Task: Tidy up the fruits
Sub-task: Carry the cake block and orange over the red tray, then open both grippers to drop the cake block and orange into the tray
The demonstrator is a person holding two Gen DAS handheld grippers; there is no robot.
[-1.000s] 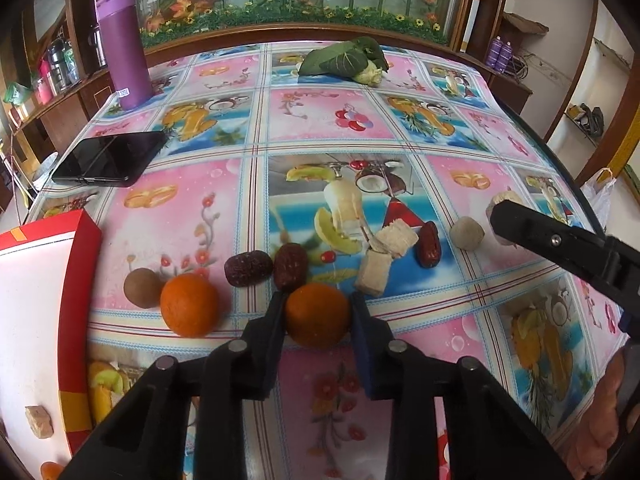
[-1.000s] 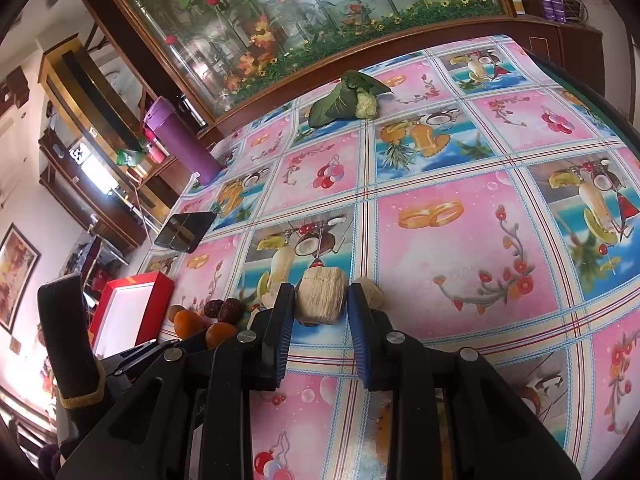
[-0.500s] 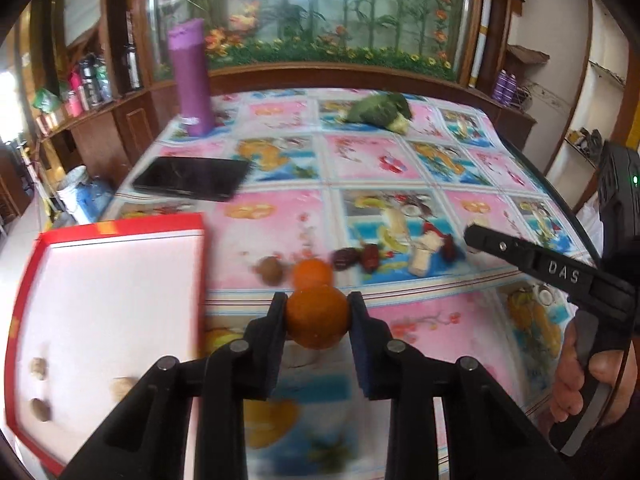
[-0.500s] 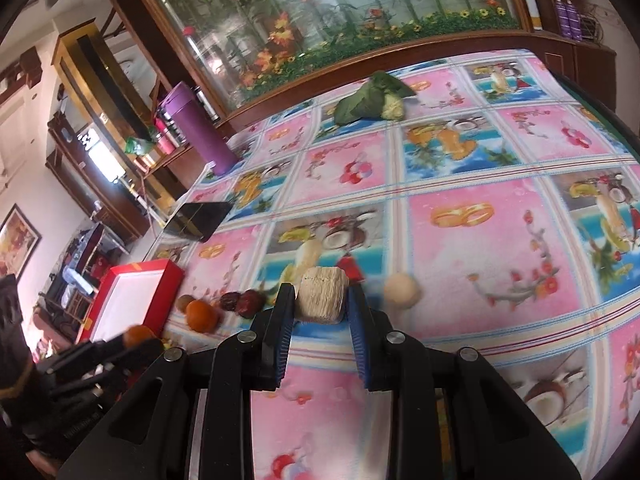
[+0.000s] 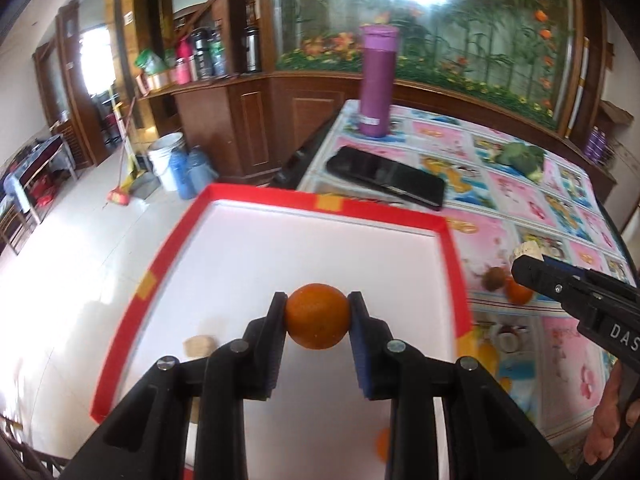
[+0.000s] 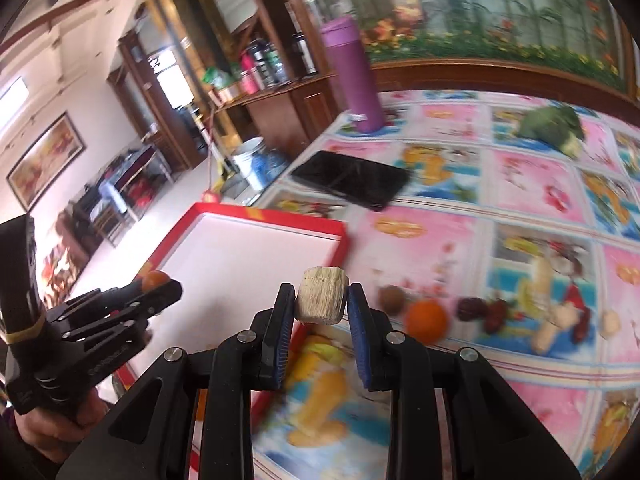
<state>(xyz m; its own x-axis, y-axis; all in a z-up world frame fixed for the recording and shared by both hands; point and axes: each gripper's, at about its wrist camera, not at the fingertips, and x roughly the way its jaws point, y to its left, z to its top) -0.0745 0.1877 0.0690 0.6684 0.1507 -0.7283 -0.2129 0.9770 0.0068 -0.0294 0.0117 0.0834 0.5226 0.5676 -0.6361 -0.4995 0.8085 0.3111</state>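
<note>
We see an orange [image 5: 317,316] pinched between the fingers [image 5: 275,332] of the left gripper [image 5: 317,320], held in the air above the white floor of the red-rimmed box [image 5: 454,264], roughly over its middle. In the right wrist view the same gripper [image 6: 158,280] shows at the left, over the box's [image 6: 264,216] left side, with the orange [image 6: 155,279] at its tip. A tan chunk [image 5: 198,346] lies in the box near its left rim, and a blurred orange shape [image 5: 383,444] shows low in the box behind the right finger; we cannot tell what it is.

The right gripper [image 6: 321,308] pinches a pale fibrous block [image 6: 321,300], held above the surface just beside the box's right rim. In the left wrist view this gripper [image 5: 532,268] comes in from the right with the block [image 5: 528,249] at its tip.

On the surface [image 6: 532,184] right of the box lie a brown round fruit [image 6: 391,299], a second orange [image 6: 426,320] just beside it, then dark red fruits [image 6: 486,312] and pale pieces [image 6: 548,332], too blurred to tell further.

Toward the far edge of the surface a black phone [image 6: 352,180] lies flat near the box's far rim, a purple bottle [image 6: 354,76] stands upright at the far left corner, and a green leafy bundle [image 6: 554,128] lies near the far right.
</note>
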